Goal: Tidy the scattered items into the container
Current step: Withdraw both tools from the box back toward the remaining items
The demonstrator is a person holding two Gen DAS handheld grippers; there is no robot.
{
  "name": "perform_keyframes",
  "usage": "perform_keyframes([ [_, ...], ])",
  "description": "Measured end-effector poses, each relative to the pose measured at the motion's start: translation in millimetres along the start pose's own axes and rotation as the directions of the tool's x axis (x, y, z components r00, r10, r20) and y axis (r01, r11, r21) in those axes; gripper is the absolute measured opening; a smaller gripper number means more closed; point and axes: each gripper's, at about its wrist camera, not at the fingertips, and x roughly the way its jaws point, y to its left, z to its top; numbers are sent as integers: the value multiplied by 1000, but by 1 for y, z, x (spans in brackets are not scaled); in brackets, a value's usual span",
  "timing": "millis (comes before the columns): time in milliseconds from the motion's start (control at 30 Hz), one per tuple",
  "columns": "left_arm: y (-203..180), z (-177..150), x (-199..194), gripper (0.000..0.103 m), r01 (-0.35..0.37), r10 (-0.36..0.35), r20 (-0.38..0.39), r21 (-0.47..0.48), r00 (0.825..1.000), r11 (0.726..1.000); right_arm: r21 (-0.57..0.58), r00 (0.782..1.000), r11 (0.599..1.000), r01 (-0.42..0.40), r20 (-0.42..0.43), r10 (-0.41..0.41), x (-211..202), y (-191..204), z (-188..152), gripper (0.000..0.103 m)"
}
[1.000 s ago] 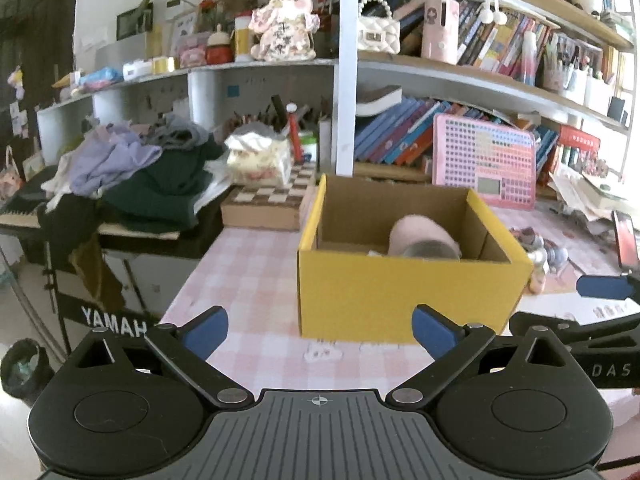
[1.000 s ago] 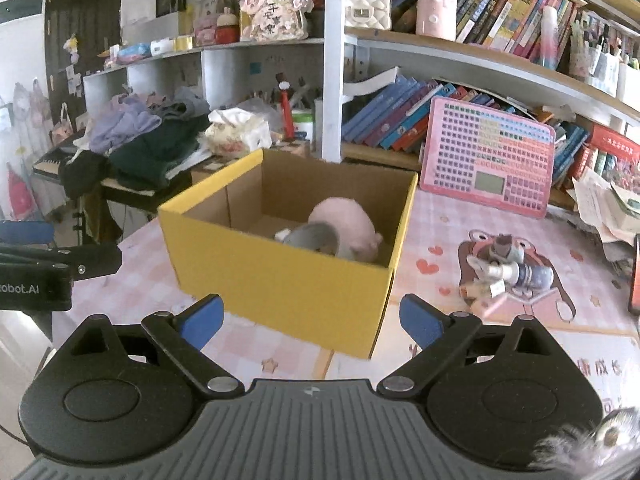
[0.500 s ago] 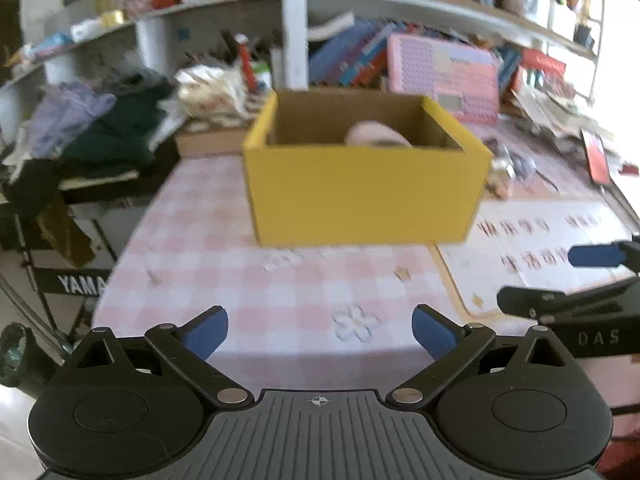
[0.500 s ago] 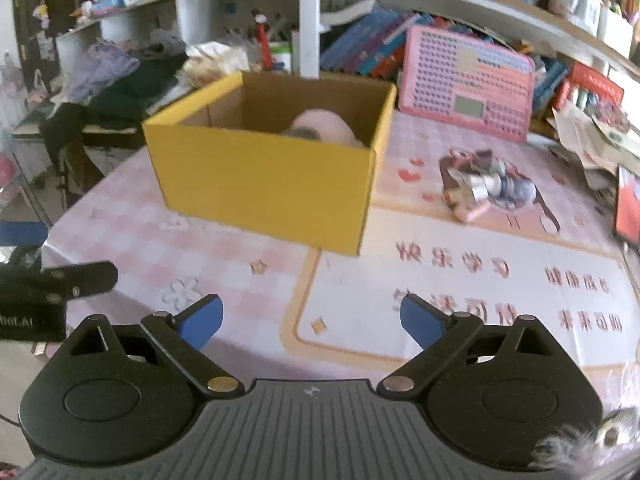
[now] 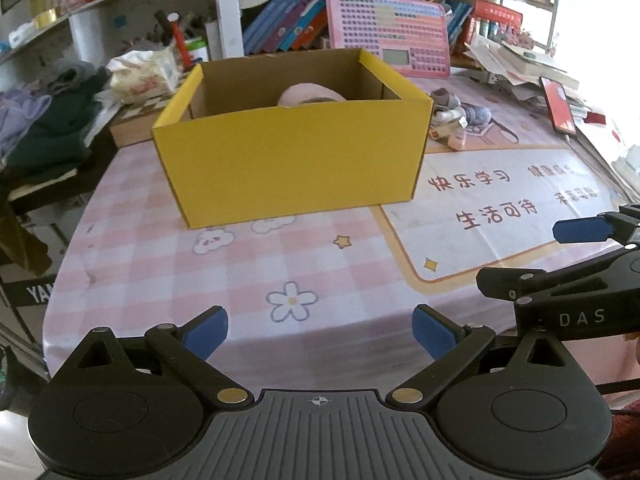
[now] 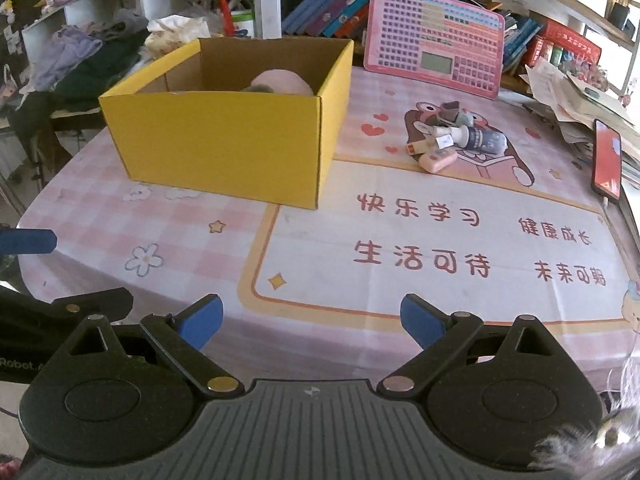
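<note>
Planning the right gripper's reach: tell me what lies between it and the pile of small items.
Only printed tablecloth lies between the right gripper and the pile of small items, in the right wrist view.

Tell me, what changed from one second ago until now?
Both grippers, left gripper and right gripper, pulled back from the yellow box, open and empty throughout. The pink item stays inside the box, and the small pile stays on the table.
</note>
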Motion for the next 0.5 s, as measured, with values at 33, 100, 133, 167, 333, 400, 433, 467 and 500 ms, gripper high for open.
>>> perform_keyframes([
  [33, -2, 1, 2, 100, 3, -3, -5, 4, 1000, 1000, 2, 1000, 1000, 3, -1, -3, 1, -2, 0, 97],
  [100, -6, 3, 5, 100, 8, -8, -12, 13, 1000, 1000, 8, 1000, 1000, 9, -5, -9, 2, -6, 0, 97],
  [133, -8, 4, 6, 100, 10, -10, -15, 17, 1000, 1000, 13, 1000, 1000, 10, -8, -10, 3, -9, 0, 98],
  [167, -10, 6, 8, 100, 13, -13, -18, 22, 1000, 1000, 17, 1000, 1000, 11, -11, -10, 4, -12, -1, 98],
  [333, -24, 12, 17, 100, 27, -26, -33, 35, 999, 999, 30, 1000, 999, 15, -24, -14, 8, -28, -1, 98],
  [400, -31, 16, 21, 100, 31, -29, -43, 40, 999, 999, 38, 999, 999, 17, -29, -16, 9, -36, -1, 98],
  [433, -35, 17, 22, 100, 31, -29, -48, 44, 998, 999, 44, 999, 999, 16, -32, -15, 10, -41, 0, 98],
  [467, -40, 19, 24, 100, 31, -29, -53, 51, 998, 998, 49, 999, 999, 13, -33, -12, 11, -46, 0, 98],
  [500, -44, 21, 25, 100, 32, -29, -55, 56, 998, 998, 54, 999, 998, 11, -33, -9, 12, -50, 0, 98],
])
